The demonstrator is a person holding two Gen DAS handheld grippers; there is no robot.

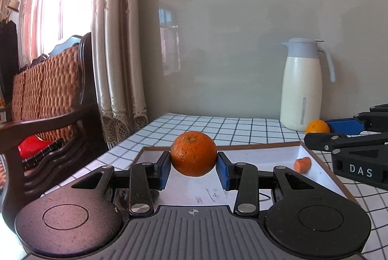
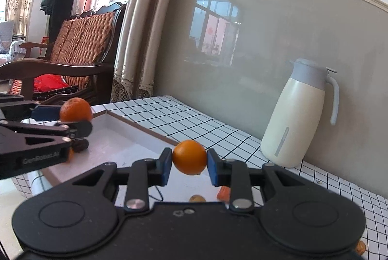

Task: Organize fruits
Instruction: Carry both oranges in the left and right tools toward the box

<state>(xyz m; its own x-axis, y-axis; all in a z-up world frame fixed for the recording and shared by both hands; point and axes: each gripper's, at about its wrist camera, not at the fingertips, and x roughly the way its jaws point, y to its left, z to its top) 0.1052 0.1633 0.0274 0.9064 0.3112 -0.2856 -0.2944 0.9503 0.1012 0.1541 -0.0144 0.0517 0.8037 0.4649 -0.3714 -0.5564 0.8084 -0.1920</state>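
Note:
My left gripper (image 1: 193,166) is shut on a large rough-skinned orange (image 1: 193,153), held above a shallow white tray (image 1: 254,153) with a brown rim. My right gripper (image 2: 189,163) is shut on a smaller smooth orange (image 2: 189,157), over the same tray (image 2: 135,146). In the left wrist view the right gripper (image 1: 322,130) comes in from the right with its small orange (image 1: 317,126). In the right wrist view the left gripper (image 2: 72,118) shows at the left with the large orange (image 2: 75,110). A piece of carrot (image 1: 302,164) lies in the tray's right part, and another carrot piece (image 2: 223,193) shows below my right fingers.
A cream jug with a grey lid and handle (image 1: 302,87) stands on the checked tablecloth (image 1: 218,126) against the grey wall. A wooden armchair with a woven back (image 1: 48,90) and curtains (image 1: 116,41) are left of the table. Small brown fruits (image 2: 197,198) lie in the tray.

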